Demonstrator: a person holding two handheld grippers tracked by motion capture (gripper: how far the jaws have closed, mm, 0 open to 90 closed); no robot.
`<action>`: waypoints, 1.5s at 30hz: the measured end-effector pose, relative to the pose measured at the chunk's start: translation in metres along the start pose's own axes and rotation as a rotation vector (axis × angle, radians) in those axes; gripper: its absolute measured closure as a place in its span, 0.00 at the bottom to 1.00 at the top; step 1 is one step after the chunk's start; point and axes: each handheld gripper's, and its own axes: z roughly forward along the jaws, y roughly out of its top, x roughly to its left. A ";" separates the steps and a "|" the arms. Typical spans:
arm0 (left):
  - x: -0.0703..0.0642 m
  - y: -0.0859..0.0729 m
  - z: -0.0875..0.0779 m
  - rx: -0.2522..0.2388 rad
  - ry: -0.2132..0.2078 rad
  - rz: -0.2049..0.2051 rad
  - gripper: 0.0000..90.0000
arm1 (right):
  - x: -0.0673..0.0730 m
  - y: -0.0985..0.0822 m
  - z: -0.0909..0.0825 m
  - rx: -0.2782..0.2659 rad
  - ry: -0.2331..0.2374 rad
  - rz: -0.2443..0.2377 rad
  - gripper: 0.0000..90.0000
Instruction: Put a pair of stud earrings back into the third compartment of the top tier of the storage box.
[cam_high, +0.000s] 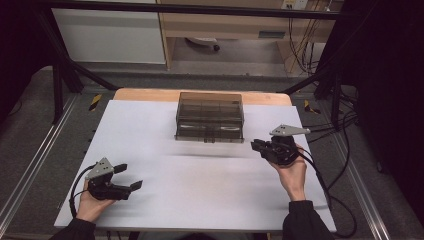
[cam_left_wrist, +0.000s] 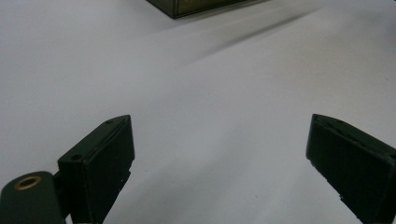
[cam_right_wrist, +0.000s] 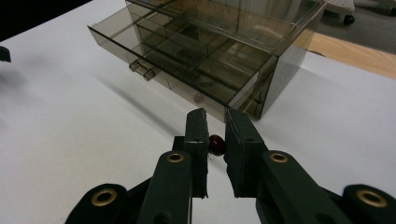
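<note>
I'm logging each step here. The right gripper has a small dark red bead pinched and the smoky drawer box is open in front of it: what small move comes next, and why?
Probably carry the bead forward over the pulled-out drawer and stop above one of its compartments. The right gripper is shut on the bead, short of the drawer front, so releasing now would drop it on the table.

White surface with one box
A smoky clear drawer box sits on the surface, at its far middle.
</note>
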 end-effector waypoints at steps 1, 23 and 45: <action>0.000 0.000 0.000 -0.001 0.000 0.000 0.09 | 0.001 0.002 0.000 -0.003 0.001 -0.004 0.88; 0.001 0.000 -0.001 0.000 0.002 -0.003 0.09 | 0.007 0.041 0.032 -0.004 -0.014 -0.013 0.88; 0.002 -0.001 -0.001 0.000 0.002 -0.004 0.09 | 0.000 0.051 0.077 0.040 -0.033 0.019 0.88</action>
